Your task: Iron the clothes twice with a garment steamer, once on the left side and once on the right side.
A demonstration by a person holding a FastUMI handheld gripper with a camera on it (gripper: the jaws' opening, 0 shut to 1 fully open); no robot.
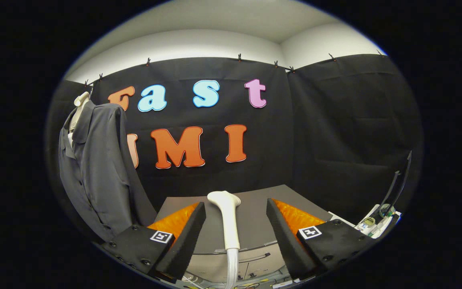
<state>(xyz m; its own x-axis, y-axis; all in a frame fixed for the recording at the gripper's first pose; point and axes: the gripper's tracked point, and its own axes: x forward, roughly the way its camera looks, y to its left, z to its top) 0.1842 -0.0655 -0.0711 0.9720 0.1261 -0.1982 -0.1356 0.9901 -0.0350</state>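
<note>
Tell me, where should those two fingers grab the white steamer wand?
Probably its straight handle, below the flared head. It stands upright between the open gripper fingers, so closing in from both sides there looks best, above the hose trailing from its base.

Grey table (pixel 255 200) — white steamer head (pixel 226 212) standing upright on it; fingers (pixel 236 230) apart.

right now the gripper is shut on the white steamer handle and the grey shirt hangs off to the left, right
Not quite. In the gripper view the gripper is open: the white steamer handle stands between the fingers with a gap on each side, not clamped. The grey shirt does hang off to the left.
</note>
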